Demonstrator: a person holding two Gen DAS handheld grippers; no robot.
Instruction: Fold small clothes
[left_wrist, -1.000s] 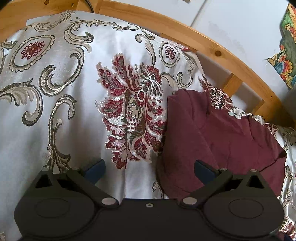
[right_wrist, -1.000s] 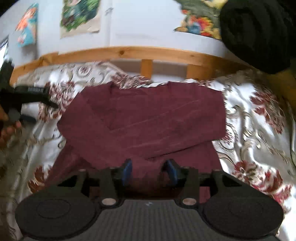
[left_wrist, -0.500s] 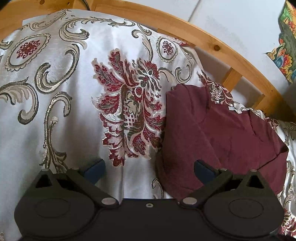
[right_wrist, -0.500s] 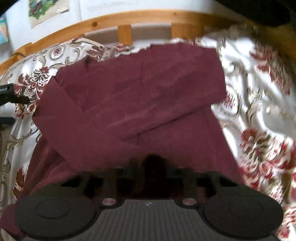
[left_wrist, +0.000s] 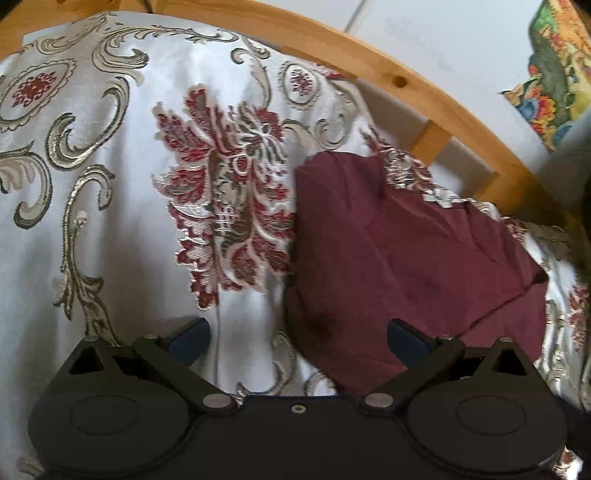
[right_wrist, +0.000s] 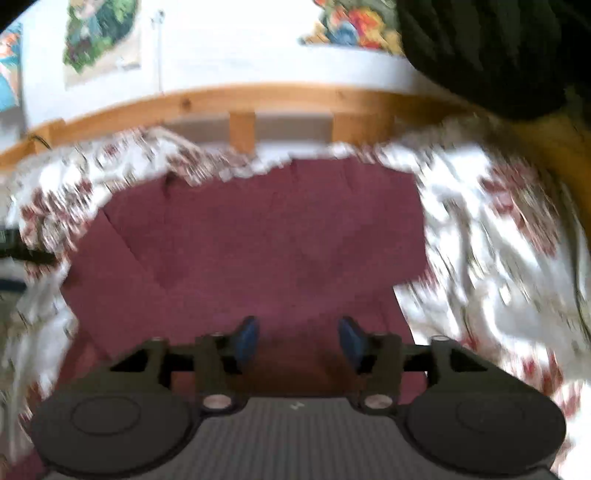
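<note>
On the floral white bedspread (left_wrist: 110, 229), the folded maroon garment (right_wrist: 258, 251) lies directly ahead of your right tool (right_wrist: 298, 338), whose jaws have just been opening, empty; your left tool (left_wrist: 297, 338) gapes beside it.

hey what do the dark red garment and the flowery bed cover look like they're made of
Garment: likely a soft matte knit or cotton, since it creases softly with no shine. Bed cover: probably a satin-like brocade, given its glossy pale ground and raised woven scrolls and flowers; the exact fibre is unclear.

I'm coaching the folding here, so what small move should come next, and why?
Probably bring the open right gripper, whose jaws have just been opening with nothing pinched, to the maroon garment's near edge for the next fold: it lies partly folded on the bedspread.
</note>
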